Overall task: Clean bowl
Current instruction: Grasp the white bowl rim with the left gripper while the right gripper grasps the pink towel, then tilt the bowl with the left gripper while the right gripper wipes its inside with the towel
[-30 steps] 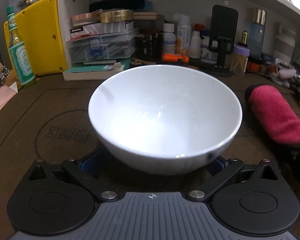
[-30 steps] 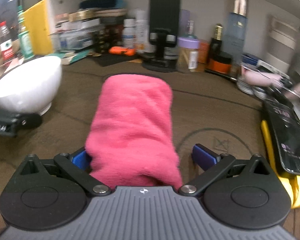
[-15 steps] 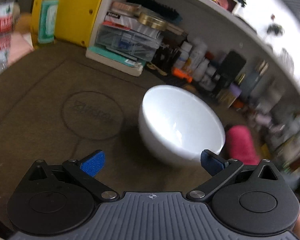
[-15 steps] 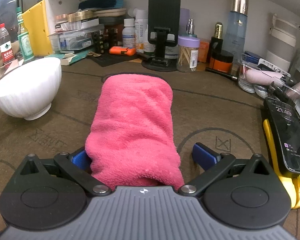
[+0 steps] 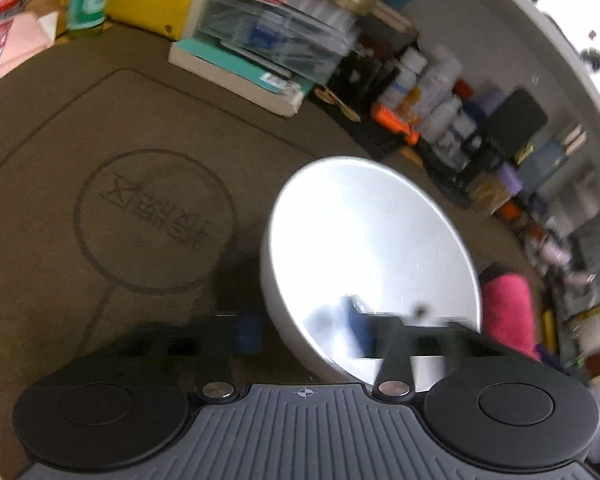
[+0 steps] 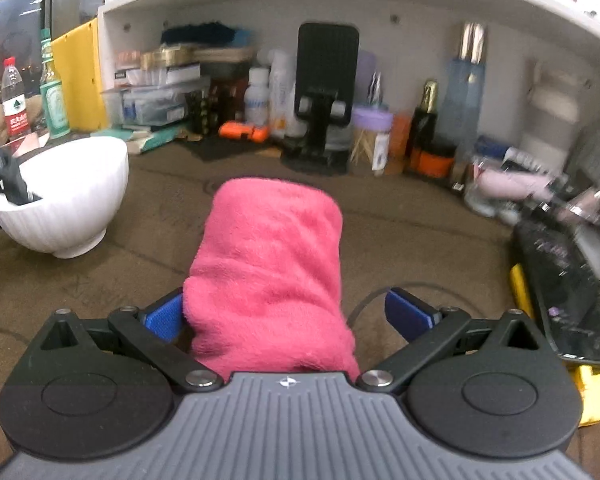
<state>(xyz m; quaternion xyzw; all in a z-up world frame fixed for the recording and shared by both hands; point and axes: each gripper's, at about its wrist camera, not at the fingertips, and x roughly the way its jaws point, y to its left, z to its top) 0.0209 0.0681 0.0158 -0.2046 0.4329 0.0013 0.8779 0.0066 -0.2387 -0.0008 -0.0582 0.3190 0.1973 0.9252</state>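
Left wrist view showed our left gripper [image 5: 304,326] astride the bowl's [image 5: 364,240] rim, one finger inside, one outside; blur hid whether it was clamped. Right of the bowl on the mat [image 6: 420,240] lay the pink cloth [image 6: 268,272], between our right gripper's [image 6: 288,314] spread fingers.

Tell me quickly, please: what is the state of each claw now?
Left claw: straddles the near rim of the white bowl, one finger inside, one outside; blurred, grip cannot be told.
Right claw: open around the pink cloth, not clamped.
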